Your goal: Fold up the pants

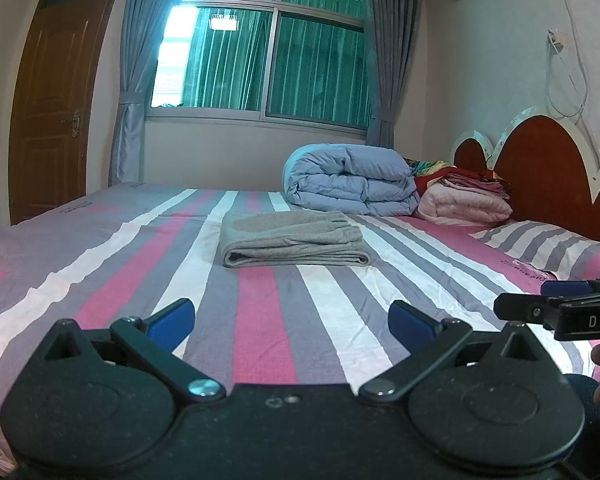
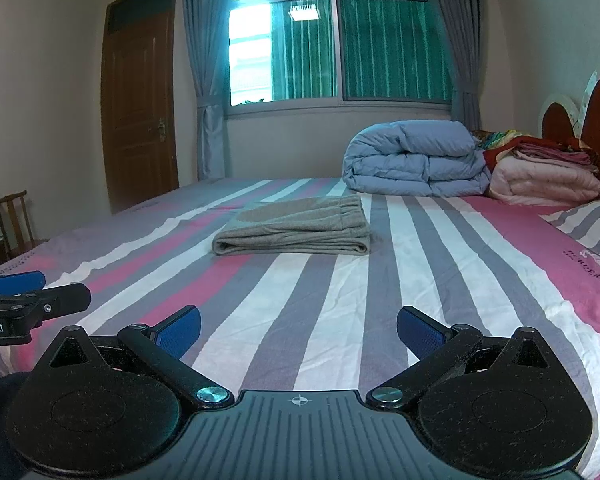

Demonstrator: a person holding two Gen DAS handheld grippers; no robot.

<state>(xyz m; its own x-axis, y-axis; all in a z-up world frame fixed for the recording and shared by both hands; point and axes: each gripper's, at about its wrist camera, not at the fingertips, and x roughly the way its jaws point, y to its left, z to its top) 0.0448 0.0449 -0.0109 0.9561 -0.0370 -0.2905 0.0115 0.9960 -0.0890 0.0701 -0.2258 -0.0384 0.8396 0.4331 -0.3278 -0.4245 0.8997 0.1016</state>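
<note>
Stretching wide under both cameras, the bed with its pink, grey and white striped sheet (image 1: 284,320) offered bare cloth on every side of the folded grey fabric pants (image 1: 294,240), which lay near its middle, well apart from both tools. Behind the bed stood a teal-glazed window (image 2: 340,48) hung with grey curtains (image 2: 204,80) and, to its left, a brown wooden door (image 2: 140,96). At the head end, a rolled pale-blue quilt (image 2: 414,158) touched a stack of pink and red folded blankets (image 2: 544,172) against the red scalloped headboard (image 1: 540,184). Near the bed's front edge, the left gripper (image 1: 292,322) had its blue-padded jaws spread wide and empty; the right gripper (image 2: 300,330) just beside it was likewise spread and empty.
</note>
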